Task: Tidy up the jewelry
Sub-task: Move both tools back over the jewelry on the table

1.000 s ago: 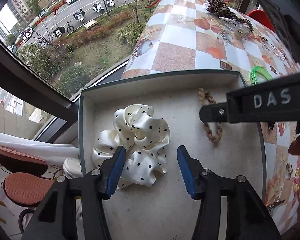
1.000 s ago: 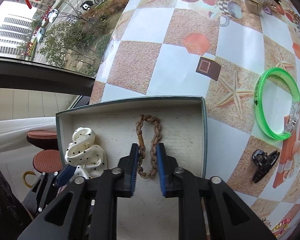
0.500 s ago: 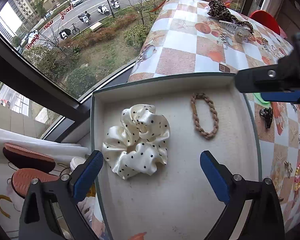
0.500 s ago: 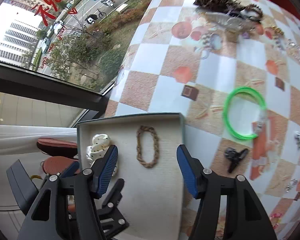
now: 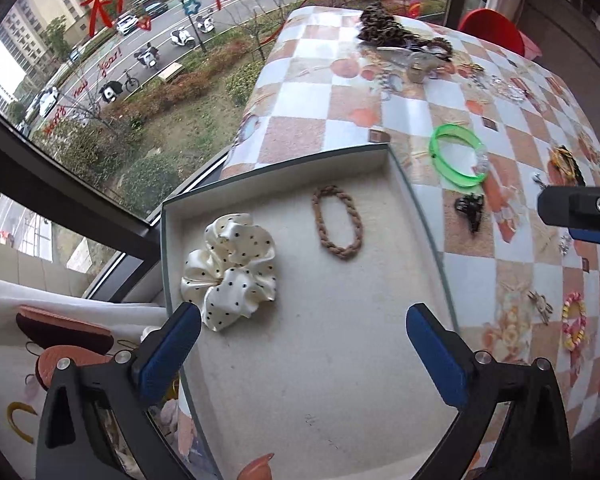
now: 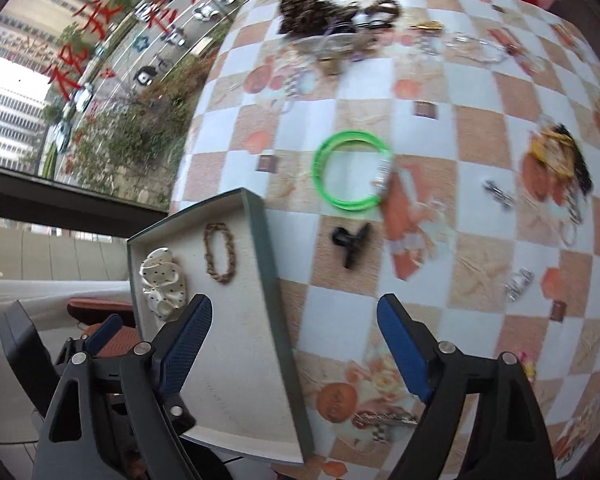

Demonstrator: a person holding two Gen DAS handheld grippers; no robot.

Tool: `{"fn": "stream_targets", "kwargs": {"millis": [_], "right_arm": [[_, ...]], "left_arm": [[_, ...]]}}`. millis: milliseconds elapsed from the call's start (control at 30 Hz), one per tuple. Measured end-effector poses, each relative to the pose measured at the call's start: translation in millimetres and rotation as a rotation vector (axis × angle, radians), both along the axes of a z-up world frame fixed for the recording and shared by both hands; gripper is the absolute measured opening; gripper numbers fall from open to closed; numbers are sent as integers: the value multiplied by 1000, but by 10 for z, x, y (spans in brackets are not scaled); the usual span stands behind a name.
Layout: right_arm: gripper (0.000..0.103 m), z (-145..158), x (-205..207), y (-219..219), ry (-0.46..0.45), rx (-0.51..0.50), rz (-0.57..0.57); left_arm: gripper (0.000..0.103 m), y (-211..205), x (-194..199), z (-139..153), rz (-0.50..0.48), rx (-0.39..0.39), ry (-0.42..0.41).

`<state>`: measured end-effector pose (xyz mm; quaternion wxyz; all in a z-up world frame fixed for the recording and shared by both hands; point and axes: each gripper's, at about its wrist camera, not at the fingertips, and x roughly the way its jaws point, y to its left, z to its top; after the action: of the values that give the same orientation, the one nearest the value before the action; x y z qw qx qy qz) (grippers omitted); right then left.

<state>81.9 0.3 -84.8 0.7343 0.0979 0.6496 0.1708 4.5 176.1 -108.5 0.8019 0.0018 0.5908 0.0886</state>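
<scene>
Checkered tablecloth (image 6: 364,92) holds scattered jewelry; the tray (image 5: 284,166) keeps a scrunchie (image 5: 230,270) and braided band (image 5: 336,222). Left gripper (image 5: 300,344) and right gripper (image 6: 294,344) have just been opening, nothing between them. Green bangle (image 6: 350,176) lies at twelve o'clock; a hasty reach could clip the tray's rim.

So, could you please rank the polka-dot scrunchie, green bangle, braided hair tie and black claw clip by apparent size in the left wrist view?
1. Polka-dot scrunchie
2. Green bangle and braided hair tie: look alike, and the bangle lies farther off, so unranked
3. Black claw clip
</scene>
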Motion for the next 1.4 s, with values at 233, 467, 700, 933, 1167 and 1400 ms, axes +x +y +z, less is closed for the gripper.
{"fn": "stream_targets", "kwargs": {"millis": [233,467,700,933,1167,1400], "right_arm": [[88,-7,-317,-633,69,-75,-107],[88,8,-555,-1203,87,-124,-276],[88,28,-618,-1582,85,-145,-369],[88,-23,-401,-1777,83,-155,-368],[88,-10,93,-1818,23,-158,-296],[86,-115,596,-1802,-20,-148,-240]], "left_arm": [[103,-341,0,121,-120,-7,9],[103,-550,39,213,-209,-12,5],[103,-720,181,270,-275,-33,6],[103,-962,421,279,-295,-39,-2],[103,-1159,776,199,-275,-40,0],[103,-1336,1152,-1,-268,-49,12]]}}
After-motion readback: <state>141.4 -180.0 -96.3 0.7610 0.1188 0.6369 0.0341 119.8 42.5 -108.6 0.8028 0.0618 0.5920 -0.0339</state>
